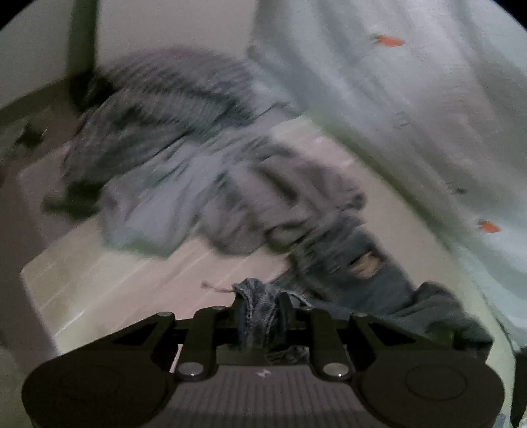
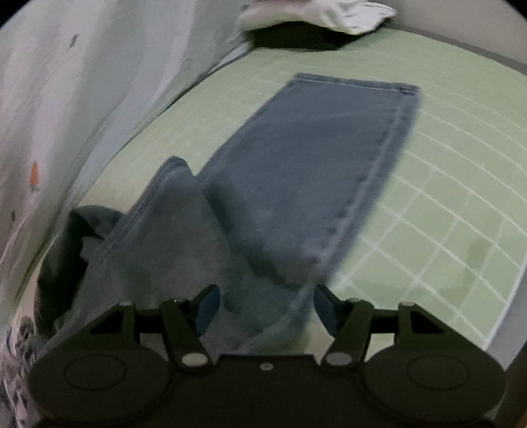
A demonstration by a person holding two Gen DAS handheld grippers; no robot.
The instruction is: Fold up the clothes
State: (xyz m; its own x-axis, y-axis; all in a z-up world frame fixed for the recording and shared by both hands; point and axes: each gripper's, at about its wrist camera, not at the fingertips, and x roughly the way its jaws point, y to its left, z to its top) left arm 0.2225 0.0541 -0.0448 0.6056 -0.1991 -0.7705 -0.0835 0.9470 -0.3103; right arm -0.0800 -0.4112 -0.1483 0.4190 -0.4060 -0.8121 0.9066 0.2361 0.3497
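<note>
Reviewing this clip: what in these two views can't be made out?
- Left wrist view: the clothes pile is motion-blurred; its separate garments cannot be told apart.
- Left wrist view: the left gripper covers the pinched part of the jeans.
- Right wrist view: the white cloth is cut off by the top edge.
- Right wrist view: the right gripper hides the denim's near end.

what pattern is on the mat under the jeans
Light green with a white grid, clearest in the right wrist view: mat, jeans.

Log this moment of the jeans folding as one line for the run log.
step: fold jeans | left gripper: shut on denim | right gripper: open over jeans | surface: green grid mat
</note>
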